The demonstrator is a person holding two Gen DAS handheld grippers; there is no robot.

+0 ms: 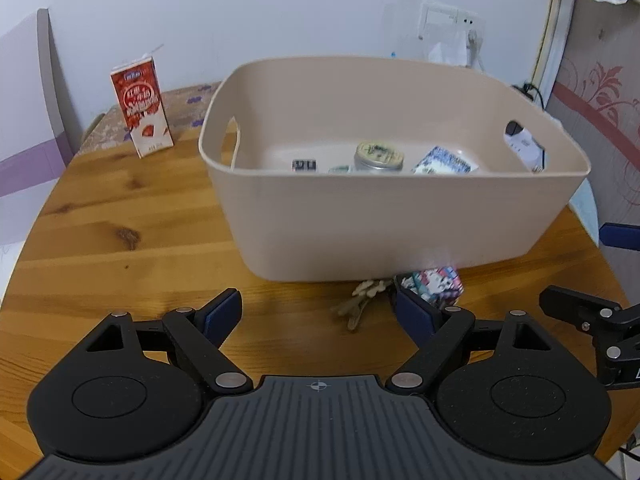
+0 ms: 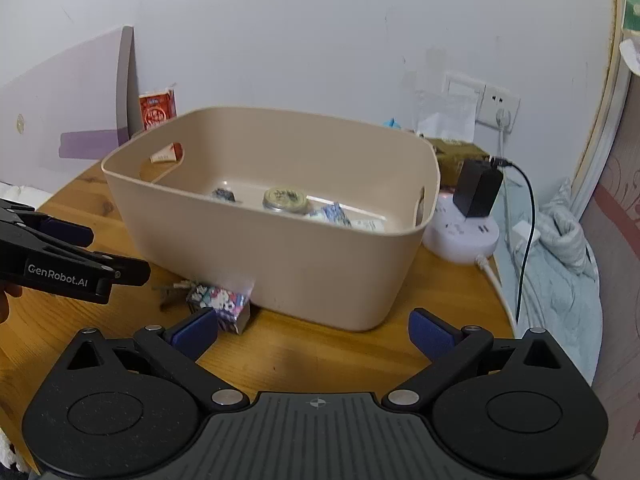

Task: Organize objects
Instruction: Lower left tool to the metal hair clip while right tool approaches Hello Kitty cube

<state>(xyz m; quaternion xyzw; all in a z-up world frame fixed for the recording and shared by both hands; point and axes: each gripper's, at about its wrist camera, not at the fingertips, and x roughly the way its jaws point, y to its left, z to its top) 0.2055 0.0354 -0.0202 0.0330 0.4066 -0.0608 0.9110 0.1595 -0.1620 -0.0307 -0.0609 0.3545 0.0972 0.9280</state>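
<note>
A beige plastic bin (image 1: pixel 400 224) (image 2: pixel 328 264) stands on the round wooden table (image 1: pixel 120 240). Inside it lie a silver can (image 1: pixel 378 157) (image 2: pixel 285 201) and a few small packets. A small colourful box (image 1: pixel 434 285) (image 2: pixel 224 304) and a beige hair clip (image 1: pixel 362 300) lie on the table against the bin's near wall. A red and white carton (image 1: pixel 142 108) (image 2: pixel 158 112) stands behind the bin to the left. My left gripper (image 1: pixel 320 316) is open and empty, just short of the clip and box. My right gripper (image 2: pixel 312 332) is open and empty, with the box by its left finger.
A white round power strip (image 2: pixel 464 236) with a black charger (image 2: pixel 478 188) and cable sits right of the bin. A wall socket (image 2: pixel 498 108) is behind it. The table edge falls off at the right, with cloth (image 2: pixel 560 240) beyond.
</note>
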